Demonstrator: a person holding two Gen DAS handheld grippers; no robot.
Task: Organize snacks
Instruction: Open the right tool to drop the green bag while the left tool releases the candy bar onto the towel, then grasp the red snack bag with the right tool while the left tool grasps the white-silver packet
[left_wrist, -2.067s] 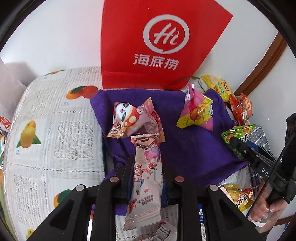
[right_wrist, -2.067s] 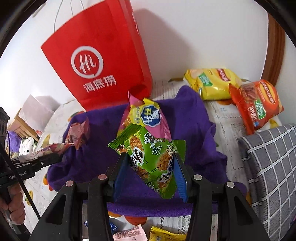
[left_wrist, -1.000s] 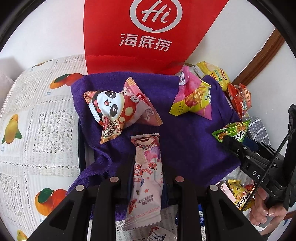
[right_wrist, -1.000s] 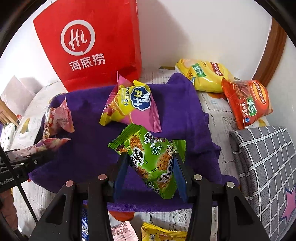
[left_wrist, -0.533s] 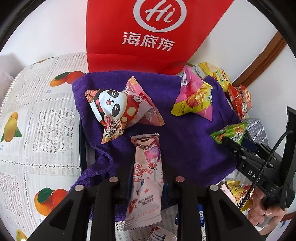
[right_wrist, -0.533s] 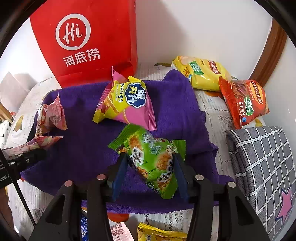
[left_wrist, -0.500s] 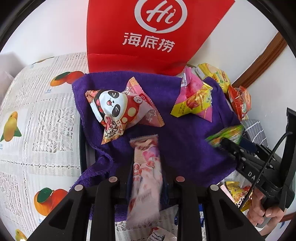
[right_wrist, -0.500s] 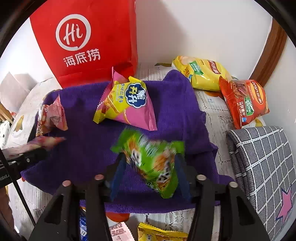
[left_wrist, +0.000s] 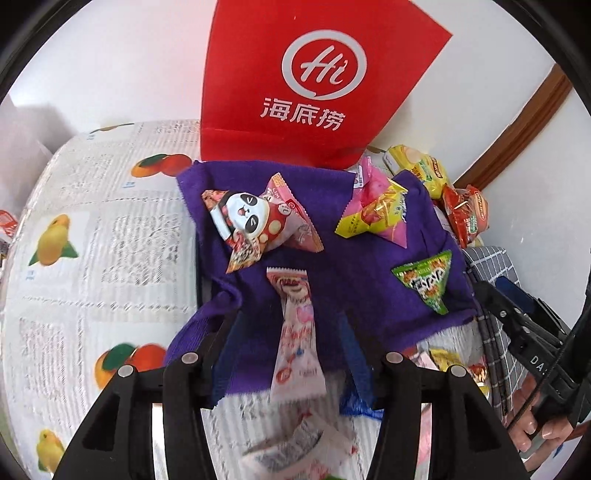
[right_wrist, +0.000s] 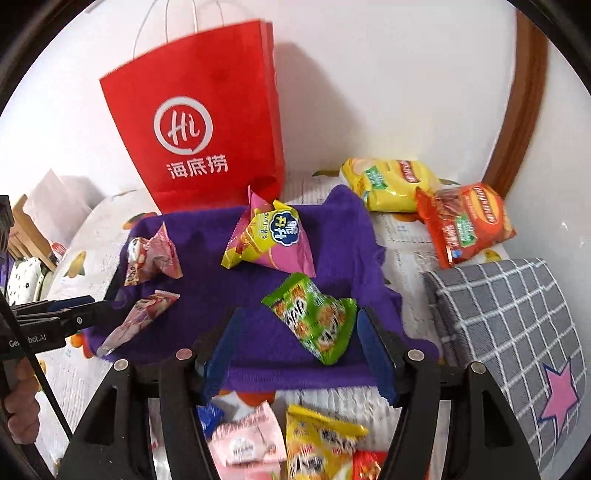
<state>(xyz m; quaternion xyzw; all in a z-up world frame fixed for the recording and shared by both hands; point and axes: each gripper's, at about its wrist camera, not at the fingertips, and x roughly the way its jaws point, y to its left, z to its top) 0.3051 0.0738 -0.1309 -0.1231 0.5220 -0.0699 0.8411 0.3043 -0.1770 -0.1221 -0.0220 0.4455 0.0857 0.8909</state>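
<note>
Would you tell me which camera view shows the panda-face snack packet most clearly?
The left wrist view shows it best: the panda-face packet lies face-up on the purple towel, with its printed face fully readable. In the right wrist view, the same packet sits near the towel's left edge, seen side-on and crumpled, its face hardly legible.

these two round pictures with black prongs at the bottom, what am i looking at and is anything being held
A person holds a two-finger grabber in each hand, each with a wide-angle camera looking along its fingers. One picture is from the left gripper, one from the right gripper. A purple towel lies before a red bag. Both sets of jaws have just been opening: the pink wrapper and green packet lie between them on the towel, not gripped. A panda packet and a yellow-pink packet lie there too.
</note>
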